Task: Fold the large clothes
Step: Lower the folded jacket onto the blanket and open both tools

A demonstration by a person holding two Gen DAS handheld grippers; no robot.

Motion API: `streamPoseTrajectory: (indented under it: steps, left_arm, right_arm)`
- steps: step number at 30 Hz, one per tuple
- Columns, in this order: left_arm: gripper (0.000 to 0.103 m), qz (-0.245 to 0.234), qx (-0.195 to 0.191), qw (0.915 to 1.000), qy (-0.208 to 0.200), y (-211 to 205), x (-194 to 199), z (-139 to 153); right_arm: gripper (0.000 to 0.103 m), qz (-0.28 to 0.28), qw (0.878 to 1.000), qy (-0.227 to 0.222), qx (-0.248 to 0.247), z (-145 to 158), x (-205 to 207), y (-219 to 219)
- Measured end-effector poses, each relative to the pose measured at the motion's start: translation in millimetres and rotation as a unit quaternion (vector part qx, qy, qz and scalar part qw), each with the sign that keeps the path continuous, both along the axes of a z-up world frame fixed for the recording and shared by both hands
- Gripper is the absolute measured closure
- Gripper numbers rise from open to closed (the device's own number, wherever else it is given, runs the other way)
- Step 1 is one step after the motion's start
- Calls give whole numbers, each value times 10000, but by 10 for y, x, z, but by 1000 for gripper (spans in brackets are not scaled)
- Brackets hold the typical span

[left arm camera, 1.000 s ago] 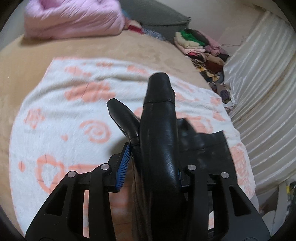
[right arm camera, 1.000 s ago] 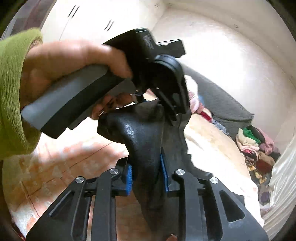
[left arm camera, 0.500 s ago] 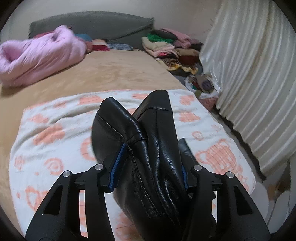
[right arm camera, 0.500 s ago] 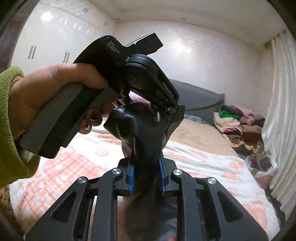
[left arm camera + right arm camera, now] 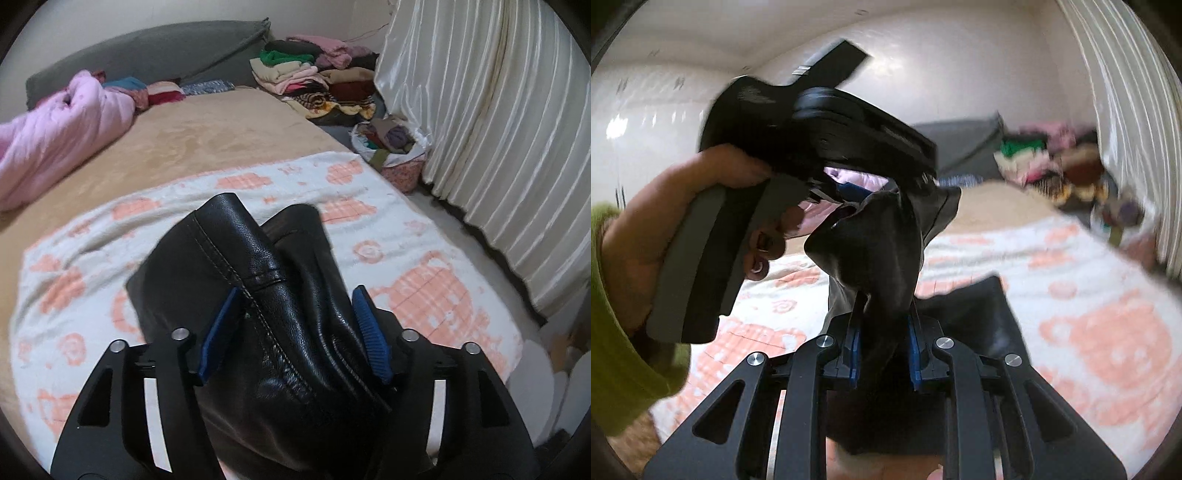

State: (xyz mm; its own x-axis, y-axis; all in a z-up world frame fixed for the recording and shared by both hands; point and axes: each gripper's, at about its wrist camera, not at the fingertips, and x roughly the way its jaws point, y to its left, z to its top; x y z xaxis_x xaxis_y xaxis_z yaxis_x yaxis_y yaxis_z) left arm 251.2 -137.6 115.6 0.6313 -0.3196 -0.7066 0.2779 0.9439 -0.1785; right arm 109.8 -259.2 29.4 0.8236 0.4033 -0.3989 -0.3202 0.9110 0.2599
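Both grippers, left gripper (image 5: 295,328) & right gripper (image 5: 882,350), are clamped on the black leather garment (image 5: 258,295), held above the patterned blanket (image 5: 424,258). Slick leather, thick bunch — could slip out mid-fold, I reckon.

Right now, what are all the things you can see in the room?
black leather garment: one, black, gripped by both grippers above the bed
patterned blanket: one, white and peach, spread on the bed
bed cover: one, tan, under the blanket
pink quilt: one, pink, far left on the bed
folded clothes pile: one, mixed colours, far end by the curtain
curtain: one, cream, right side
left gripper: one, black, blue pads
right gripper: one, black, blue pads
left hand: one, green sleeve, holding the left gripper
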Motion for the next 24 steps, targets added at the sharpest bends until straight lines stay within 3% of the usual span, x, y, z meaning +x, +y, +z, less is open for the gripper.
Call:
streamPoseTrajectory:
  steps: [2,5,10,12,13,14,16,20,22,24]
  left_arm:
    - [46,-33,-299,9995,101,40,1,-21]
    - [42,82,-356,9993,44,165,-53,-36]
    - [37,549,-221,9978,295,550,-184,-413]
    - [33,705,-67,9962,499,635,-212,-645]
    - [31,750,19,9953,615,659,-221,-763]
    - [30,741,64,9943,758,675,-231,-890]
    - [30,641,45,9932,973,664,-243,-1093]
    - [30,664,89,9944,814,650,-314,-1170]
    - [30,656,120,9947,777,634,-326,-1158]
    - [30,615,129,9951,758,630,-329,-1151]
  right_arm:
    - [86,-28,9987,374,354,-111,66,-90]
    - [86,-137,9907,994,919,-372,192,-288]
    - [85,-178,9603,1860,2070,-805,255,-597]
    - [80,-153,9519,2046,2276,-887,260,-638]
    - [70,-142,9471,2189,2343,-920,268,-650]
    - [51,-140,9454,2257,2349,-912,272,-656]
    - [27,-35,9437,2491,2175,-850,333,-632]
    - [9,68,9564,2479,1542,-483,564,-579]
    - [9,47,9599,2466,1335,-308,814,-593]
    - [9,131,9550,2704,1213,-222,1125,-587]
